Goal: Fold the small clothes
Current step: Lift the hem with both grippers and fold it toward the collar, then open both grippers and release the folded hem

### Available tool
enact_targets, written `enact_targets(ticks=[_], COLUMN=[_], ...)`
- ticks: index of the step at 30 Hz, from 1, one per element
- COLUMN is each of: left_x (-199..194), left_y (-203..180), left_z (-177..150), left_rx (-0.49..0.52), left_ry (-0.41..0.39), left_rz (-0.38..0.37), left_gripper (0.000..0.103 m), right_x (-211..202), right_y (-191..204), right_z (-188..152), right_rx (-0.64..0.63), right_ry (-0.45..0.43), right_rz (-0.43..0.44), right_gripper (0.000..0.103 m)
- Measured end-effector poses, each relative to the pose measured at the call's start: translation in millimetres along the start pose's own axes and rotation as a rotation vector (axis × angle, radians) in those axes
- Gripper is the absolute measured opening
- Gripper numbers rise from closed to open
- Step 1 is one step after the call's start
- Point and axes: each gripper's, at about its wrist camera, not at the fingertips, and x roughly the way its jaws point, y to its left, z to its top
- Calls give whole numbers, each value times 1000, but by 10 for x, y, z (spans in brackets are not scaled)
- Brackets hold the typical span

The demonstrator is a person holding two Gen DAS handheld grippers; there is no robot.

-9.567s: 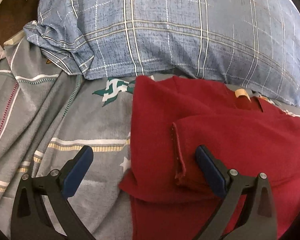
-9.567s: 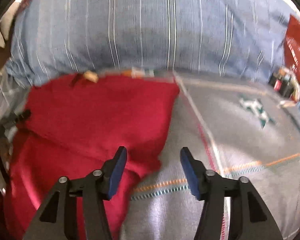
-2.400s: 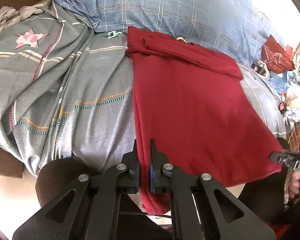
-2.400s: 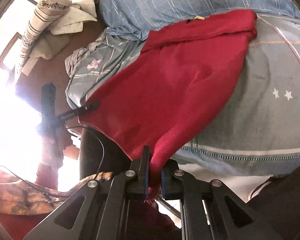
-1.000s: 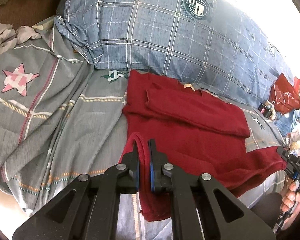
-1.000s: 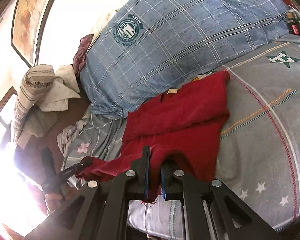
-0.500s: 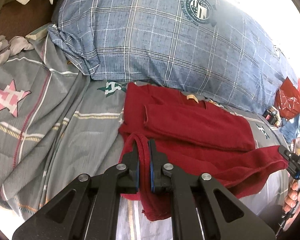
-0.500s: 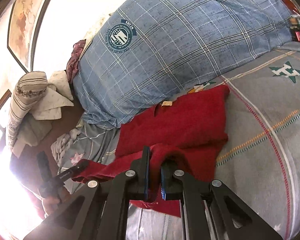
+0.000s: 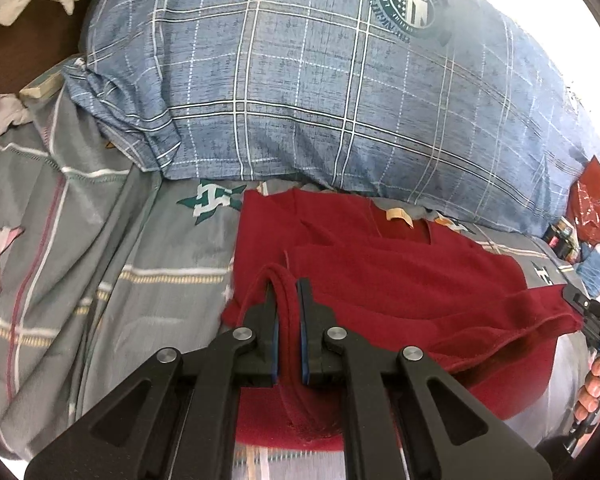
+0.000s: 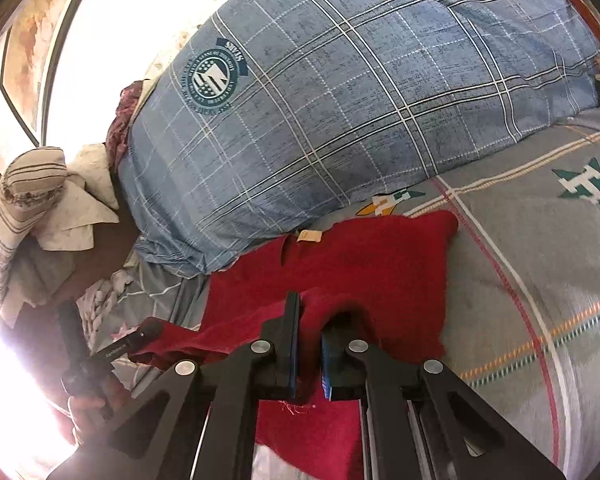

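Observation:
A dark red shirt [image 9: 400, 276] lies on the grey patterned bedsheet [image 9: 152, 264], its collar and tan label toward the blue plaid pillow [image 9: 320, 92]. My left gripper [image 9: 287, 292] is shut on the shirt's left bottom corner, which is lifted and doubled over the shirt's body. In the right wrist view the same red shirt [image 10: 380, 264] shows, and my right gripper [image 10: 310, 316] is shut on its other bottom corner, held above the sheet. The hem hangs stretched between both grippers. Each gripper appears at the edge of the other's view, held by a hand.
The big plaid pillow [image 10: 340, 108] rises just behind the shirt's collar. A red bag [image 9: 592, 204] and small items sit at the bed's far right. Crumpled pale clothes [image 10: 40, 208] pile up at the far left. Grey sheet [image 10: 540, 248] lies on both sides of the shirt.
Both grippers have carried the shirt's bottom hem forward toward the collar and pillow. The lower half now overlaps the upper half more. The grips have not changed.

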Motion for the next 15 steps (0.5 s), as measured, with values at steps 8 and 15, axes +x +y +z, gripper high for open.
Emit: enact_targets(ticks=[8,15], left_x=[443,829], left_y=[-36,-82], left_z=[291,525], left_rx=[-5,-9], left_ry=[43,85], left_rz=[6,12], left_gripper=[5,5], right_x=[379,659], right_y=[-158,-332], right_z=[304,477], right_rx=[4,29], right_ry=[12,24], right_rz=[-44,-61], right_gripper=[7,7])
